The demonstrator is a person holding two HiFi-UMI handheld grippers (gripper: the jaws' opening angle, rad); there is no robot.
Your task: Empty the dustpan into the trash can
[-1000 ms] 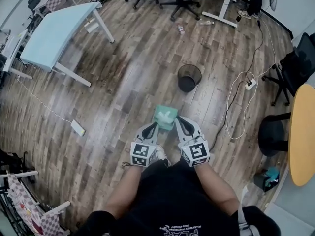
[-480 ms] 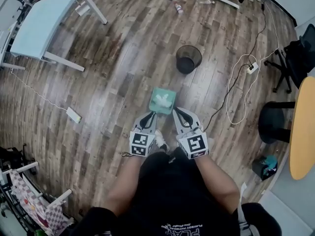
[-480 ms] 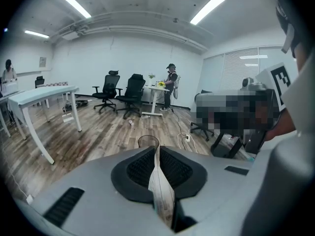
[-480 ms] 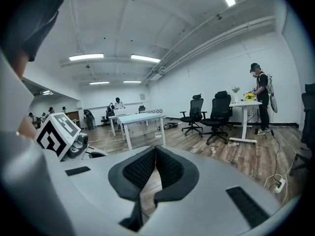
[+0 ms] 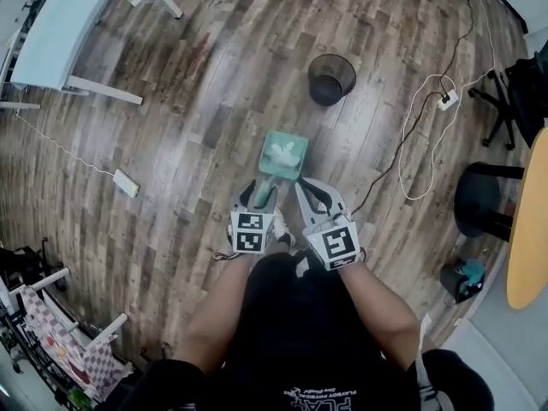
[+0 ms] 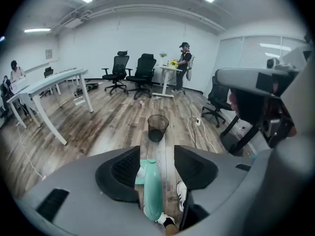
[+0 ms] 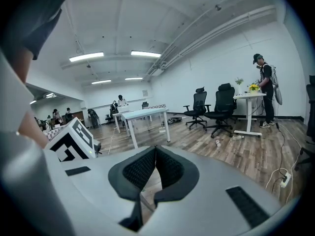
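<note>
The teal dustpan (image 5: 282, 154) holds crumpled white paper (image 5: 285, 150) and sits low over the wooden floor, just ahead of my grippers. Its handle (image 6: 152, 191) runs between the jaws of my left gripper (image 5: 262, 192), which have just been opening. In the left gripper view the left gripper (image 6: 156, 149) stands open, with the handle close to the left pad and a gap to the right one. My right gripper (image 5: 305, 187) is beside the handle, shut with nothing seen in it, its tips touching in the right gripper view (image 7: 155, 150). The black mesh trash can (image 5: 331, 79) stands farther ahead.
A white cable and power strip (image 5: 443, 102) lie right of the can. Light blue tables (image 5: 60, 32) stand at the far left, a round yellow table (image 5: 527, 229) and office chairs (image 5: 484, 199) at the right. My shoe (image 6: 182, 193) is under the grippers.
Both grippers and the dustpan have sunk toward the floor. The left jaws, earlier closed on the handle, now stand apart around it.
</note>
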